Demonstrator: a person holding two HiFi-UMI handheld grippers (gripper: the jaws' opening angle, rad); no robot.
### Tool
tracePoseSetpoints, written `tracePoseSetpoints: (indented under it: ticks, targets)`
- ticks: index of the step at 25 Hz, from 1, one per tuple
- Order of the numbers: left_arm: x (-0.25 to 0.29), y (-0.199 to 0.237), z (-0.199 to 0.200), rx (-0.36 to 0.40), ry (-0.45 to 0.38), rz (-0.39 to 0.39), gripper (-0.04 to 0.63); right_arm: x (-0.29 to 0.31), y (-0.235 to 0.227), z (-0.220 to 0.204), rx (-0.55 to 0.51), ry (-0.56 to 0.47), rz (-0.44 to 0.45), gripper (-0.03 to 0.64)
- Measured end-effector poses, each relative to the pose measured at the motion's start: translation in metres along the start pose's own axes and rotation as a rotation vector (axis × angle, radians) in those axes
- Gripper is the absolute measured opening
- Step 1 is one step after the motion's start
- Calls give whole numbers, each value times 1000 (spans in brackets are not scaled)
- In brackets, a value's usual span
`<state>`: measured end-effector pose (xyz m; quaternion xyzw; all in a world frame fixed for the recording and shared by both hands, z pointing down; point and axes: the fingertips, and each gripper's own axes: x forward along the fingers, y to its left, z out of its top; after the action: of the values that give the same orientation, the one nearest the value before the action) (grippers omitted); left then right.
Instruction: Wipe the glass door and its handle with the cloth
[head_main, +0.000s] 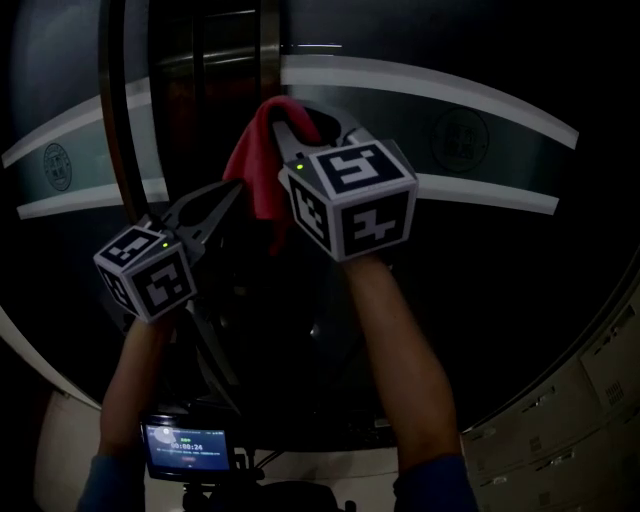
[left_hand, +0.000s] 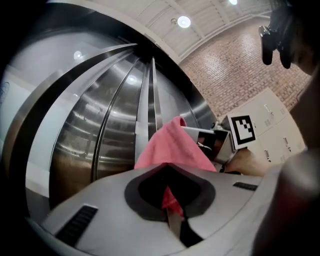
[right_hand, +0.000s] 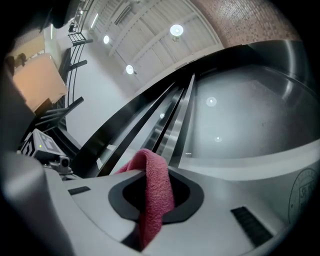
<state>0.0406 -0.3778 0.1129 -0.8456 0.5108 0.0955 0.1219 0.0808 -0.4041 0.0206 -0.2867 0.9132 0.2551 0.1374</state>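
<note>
Head view looked steeply down on a dark glass door (head_main: 500, 270) crossed by pale curved bands (head_main: 440, 95). At the left, above a small lit screen (head_main: 185, 447), the left tool (head_main: 232, 190) pointed up and to the right. Its jaws were pressed together on a lower part of the red cloth (head_main: 250, 155) (the left gripper view showed a sliver of the fabric caught in the seam between them). From there the cloth rose in a fold in front of the door, near the upright metal frame (head_main: 268, 40); whether it touched the glass could not be told. Its top was pinched by the right tool (head_main: 305, 118), whose jaws in the right gripper view were closed on a thick loop of the fabric. The right tool's marker cube (head_main: 350, 200) sat higher and nearer the middle than the left one. Bare forearms (head_main: 405, 350) ran down toward the bottom edge, and pale lockers (head_main: 590, 400) showed at the far lower right.
</note>
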Motion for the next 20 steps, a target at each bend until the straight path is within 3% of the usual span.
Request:
tracePoseSetpoints:
  ticks: [5,11,16,20]
  targets:
    - [-6,6,-14,24,1,46,9,-18,22,-50,6,17,6,32]
    - [-19,-1,-43,59,7,50,9,-49,56,-115,91,62,17,32]
    - [-29,-13,-92,59,77,42,9,-75,81,-183,201,136,2,32]
    - [-37,-22,-133,19,132,39,9,-90,101,-225,251,198,10,32]
